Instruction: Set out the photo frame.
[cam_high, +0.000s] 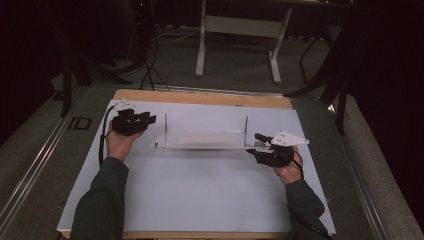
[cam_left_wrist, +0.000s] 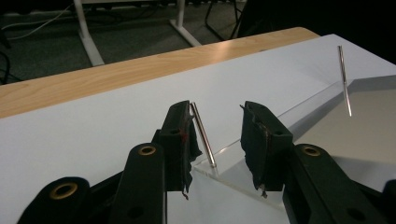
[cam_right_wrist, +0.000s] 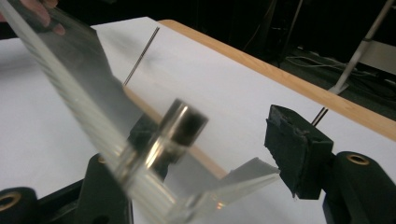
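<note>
A clear acrylic plate lies on the white board, with a thin metal rod standing upright near each end: left rod, right rod. My left gripper is at the plate's left end. In the left gripper view it is open, and the near rod stands between the jaws, close to the left pad. My right gripper is at the right end. It is open around the plate's corner, with a blurred metal stud close to the lens.
The white board rests on a wooden table whose far edge shows behind the plate. Beyond it are a dark floor, cables and a white table frame. A hand's fingertips show behind the plate's far end.
</note>
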